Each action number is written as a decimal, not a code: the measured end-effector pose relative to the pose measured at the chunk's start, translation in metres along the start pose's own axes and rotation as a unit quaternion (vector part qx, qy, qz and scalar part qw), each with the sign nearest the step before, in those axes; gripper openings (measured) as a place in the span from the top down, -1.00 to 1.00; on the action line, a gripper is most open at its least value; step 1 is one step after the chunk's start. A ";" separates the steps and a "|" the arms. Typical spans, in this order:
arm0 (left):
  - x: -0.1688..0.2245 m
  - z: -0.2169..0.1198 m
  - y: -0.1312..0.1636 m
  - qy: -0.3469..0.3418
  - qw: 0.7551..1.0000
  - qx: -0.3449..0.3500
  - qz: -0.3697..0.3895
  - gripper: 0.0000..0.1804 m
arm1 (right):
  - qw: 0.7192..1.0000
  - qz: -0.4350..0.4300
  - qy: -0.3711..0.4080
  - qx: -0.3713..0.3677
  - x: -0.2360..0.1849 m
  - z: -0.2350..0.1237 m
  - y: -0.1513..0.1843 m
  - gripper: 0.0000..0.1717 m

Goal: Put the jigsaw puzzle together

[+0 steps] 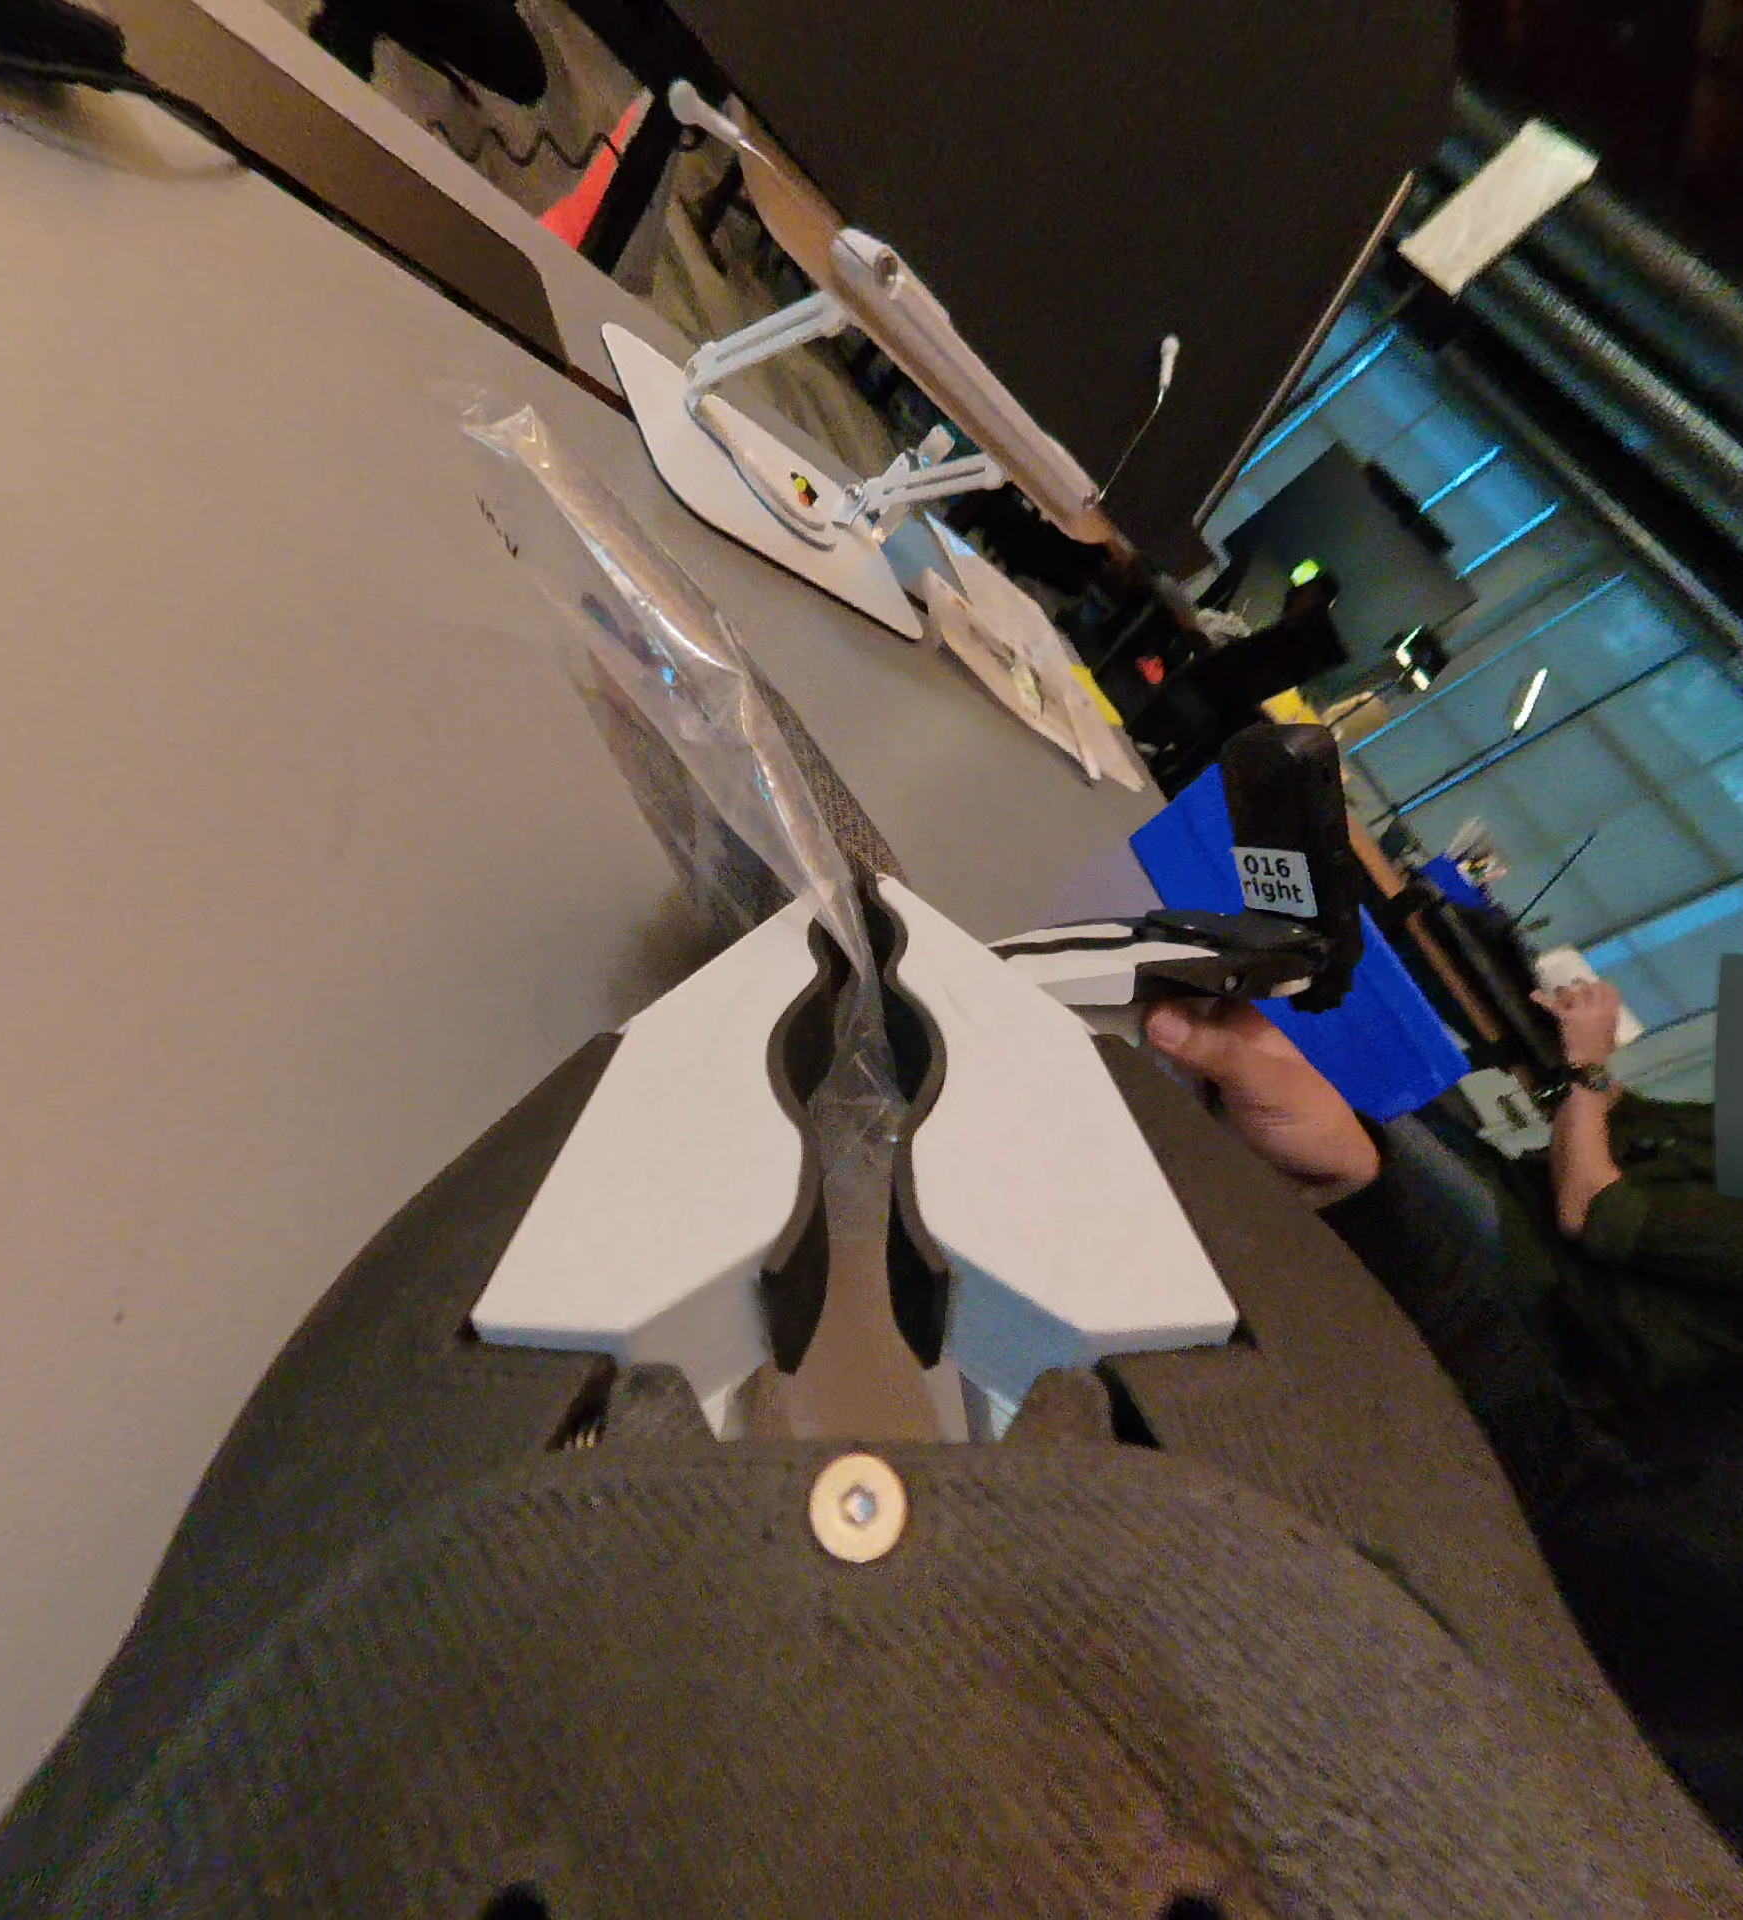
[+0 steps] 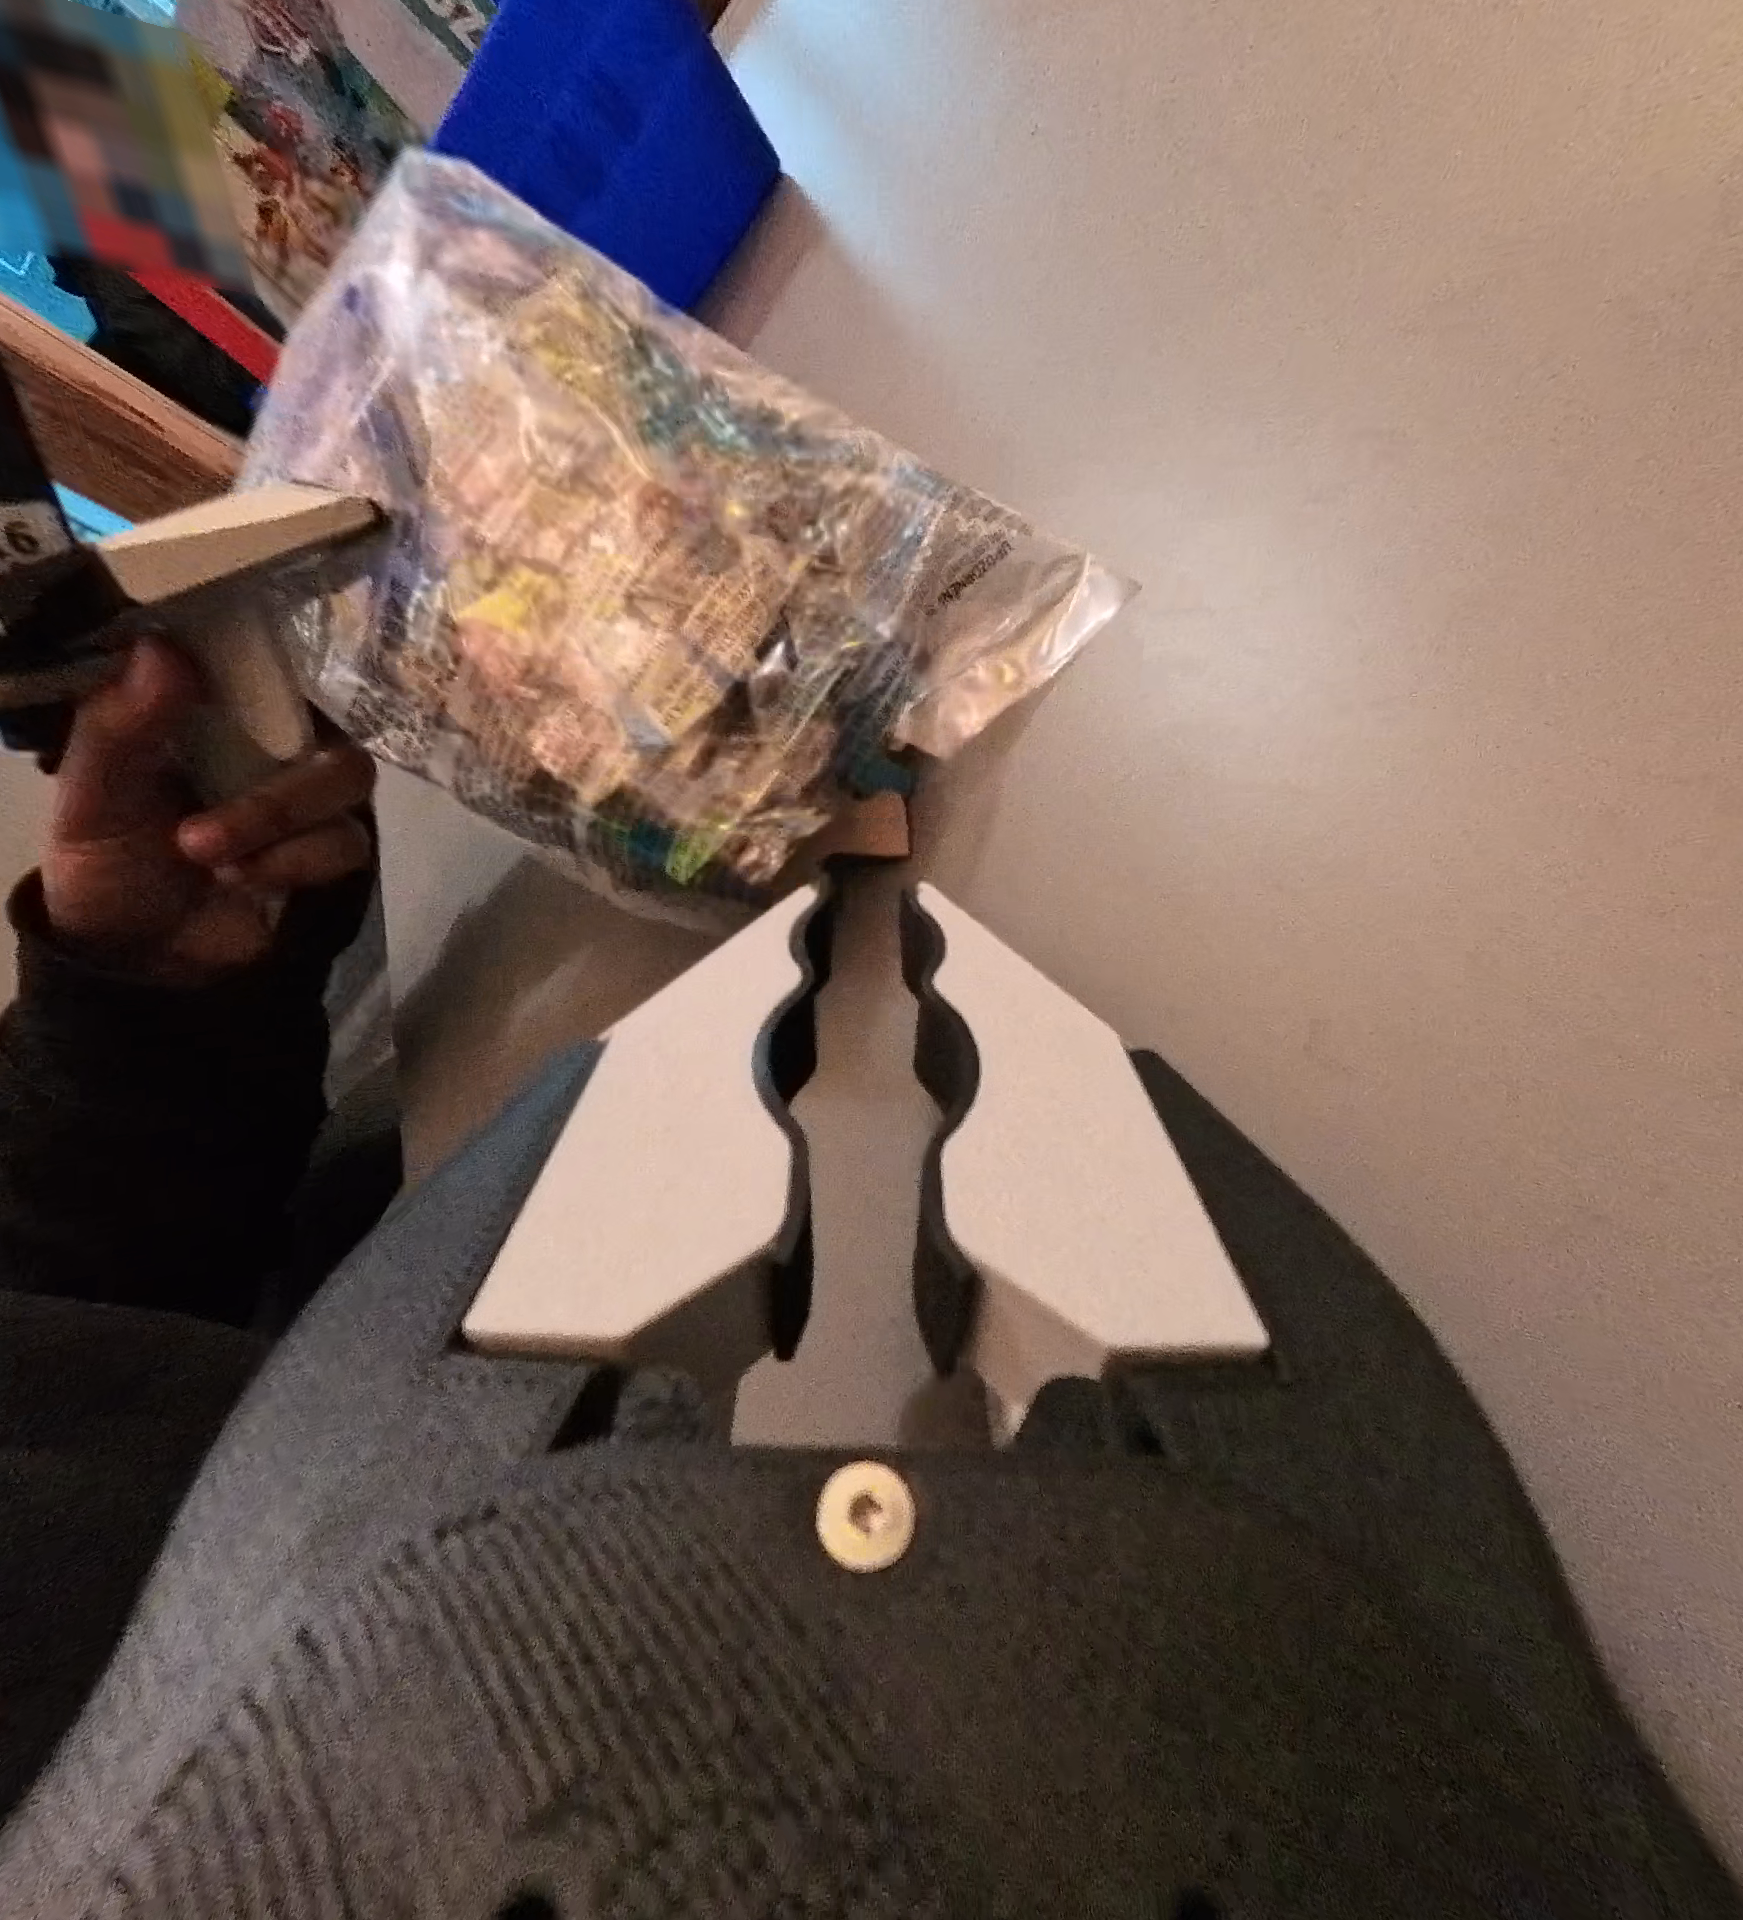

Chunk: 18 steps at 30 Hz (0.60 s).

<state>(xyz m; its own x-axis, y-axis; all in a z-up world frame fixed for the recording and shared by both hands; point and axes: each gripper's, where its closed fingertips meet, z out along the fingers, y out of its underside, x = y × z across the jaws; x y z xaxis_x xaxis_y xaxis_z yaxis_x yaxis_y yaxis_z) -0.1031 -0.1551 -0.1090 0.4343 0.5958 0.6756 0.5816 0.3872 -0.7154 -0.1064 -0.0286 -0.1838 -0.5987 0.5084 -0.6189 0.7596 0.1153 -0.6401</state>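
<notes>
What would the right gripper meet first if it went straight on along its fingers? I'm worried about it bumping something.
Likely the clear plastic bag of colourful pieces: its lower corner hangs just ahead of the right gripper, whose fingertips stand slightly apart with nothing between them. Depth is unclear; it might pass beneath and reach the pale tabletop.

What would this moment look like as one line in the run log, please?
left gripper: shut on clear plastic bag | right gripper: open, at bag corner | blue box behind

Two handheld grippers [image 1: 862, 899] [image 2: 867, 894], one clear plastic bag [image 2: 659, 582] of mixed small items, one blue block [image 2: 628, 135], one white table [image 1: 171, 727], two hands [image 2: 181, 831] [image 1: 1251, 1091].
</notes>
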 end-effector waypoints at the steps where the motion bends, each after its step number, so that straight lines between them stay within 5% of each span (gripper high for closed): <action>1: 0.003 0.003 -0.003 0.001 1.000 -0.004 0.010 1.00 | 1.000 0.000 0.002 -0.001 0.002 0.000 0.002 0.87; 15: 0.073 0.048 -0.040 0.005 0.976 -0.084 0.200 1.00 | 0.998 0.032 -0.031 0.039 0.010 -0.020 -0.005 0.73; 18: 0.085 0.058 -0.038 0.030 0.979 -0.089 0.183 1.00 | 0.999 0.022 -0.025 0.042 0.010 -0.023 -0.006 0.72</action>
<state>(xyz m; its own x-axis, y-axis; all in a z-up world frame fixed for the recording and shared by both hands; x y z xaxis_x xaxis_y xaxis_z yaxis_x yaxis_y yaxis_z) -0.1285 -0.0786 -0.0345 0.6729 0.6265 0.3933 0.4875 0.0242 -0.8728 -0.1112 -0.0044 -0.1751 -0.5787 0.4678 -0.6681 0.7627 0.0205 -0.6464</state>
